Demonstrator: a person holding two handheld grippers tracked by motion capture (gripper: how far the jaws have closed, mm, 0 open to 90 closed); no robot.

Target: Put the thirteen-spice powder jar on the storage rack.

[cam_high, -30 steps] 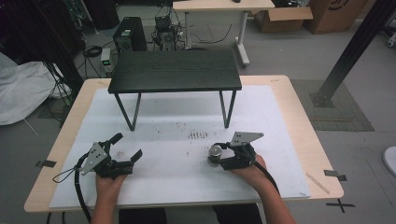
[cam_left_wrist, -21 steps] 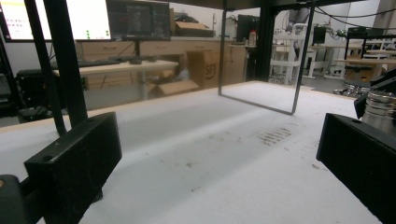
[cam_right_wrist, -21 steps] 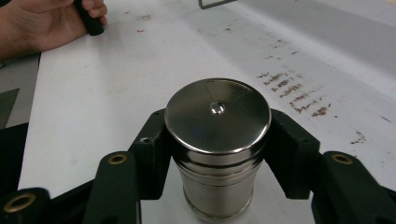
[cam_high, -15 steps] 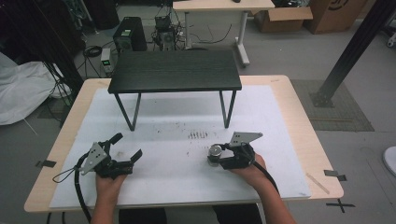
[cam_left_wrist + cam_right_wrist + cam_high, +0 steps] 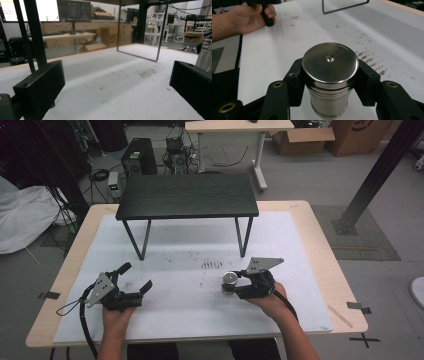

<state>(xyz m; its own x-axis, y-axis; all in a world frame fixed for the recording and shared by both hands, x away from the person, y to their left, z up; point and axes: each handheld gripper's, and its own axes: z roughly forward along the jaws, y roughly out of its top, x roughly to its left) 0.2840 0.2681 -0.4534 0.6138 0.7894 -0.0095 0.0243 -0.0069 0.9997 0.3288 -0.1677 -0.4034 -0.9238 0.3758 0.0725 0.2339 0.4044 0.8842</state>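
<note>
- Right hand-held gripper (image 5: 329, 82), lower centre of its own view: its 2 jaws have just been closing and now press both sides of the steel can (image 5: 330, 75), 1 pad on each flank under the lid rim. The grip looks made; my guess is the next step is a lift or a carry.
- The can stands upright on the white surface (image 5: 190, 285), right of centre in the lower half of the high view, at the tip of the right hand-held gripper (image 5: 235, 287). It has barely shifted compared with the earlier frames.
- Left hand-held gripper (image 5: 132, 280), lower left of the high view: jaws spread wide, nothing between them, resting on the surface. It has kept still. In its own view, bare surface lies between the 2 black jaws.
- Farther up the high view: 1 black stand (image 5: 187, 195) on thin wire legs, nothing on top.
- Count: 1 can, 2 hand-held grippers, 1 stand, 1 patch of dark smudges (image 5: 211, 264) just above the can.
</note>
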